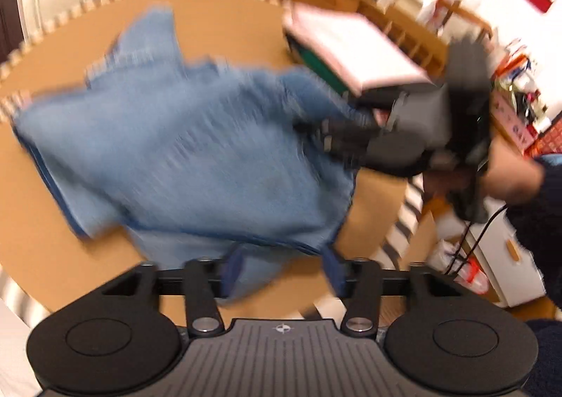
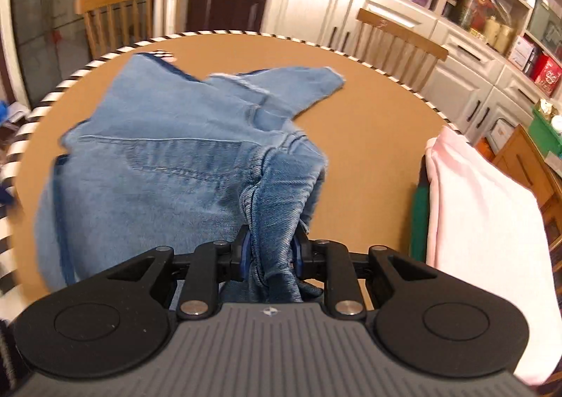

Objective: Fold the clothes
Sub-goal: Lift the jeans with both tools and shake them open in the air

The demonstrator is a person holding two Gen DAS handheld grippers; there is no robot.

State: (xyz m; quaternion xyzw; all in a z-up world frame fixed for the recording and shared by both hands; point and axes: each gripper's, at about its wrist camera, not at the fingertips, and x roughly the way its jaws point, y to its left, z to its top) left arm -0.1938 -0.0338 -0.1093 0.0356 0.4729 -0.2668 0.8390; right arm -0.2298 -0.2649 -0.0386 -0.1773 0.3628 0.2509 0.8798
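Left wrist view, blurred: left tongs (image 1: 281, 272) parted, pads clear of the jeans (image 1: 182, 154) heaped on the table (image 1: 224, 21); right tongs (image 1: 316, 128) at the jeans' right edge, grip indistinct. Right wrist view: right tongs (image 2: 270, 253) clamped on bunched jeans (image 2: 168, 165); folded pink cloth (image 2: 484, 207) right of the jeans, partly cut off.

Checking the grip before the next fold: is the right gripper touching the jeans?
Touching. The right wrist view shows the right gripper with both pads pressed on a bunched fold of the jeans.
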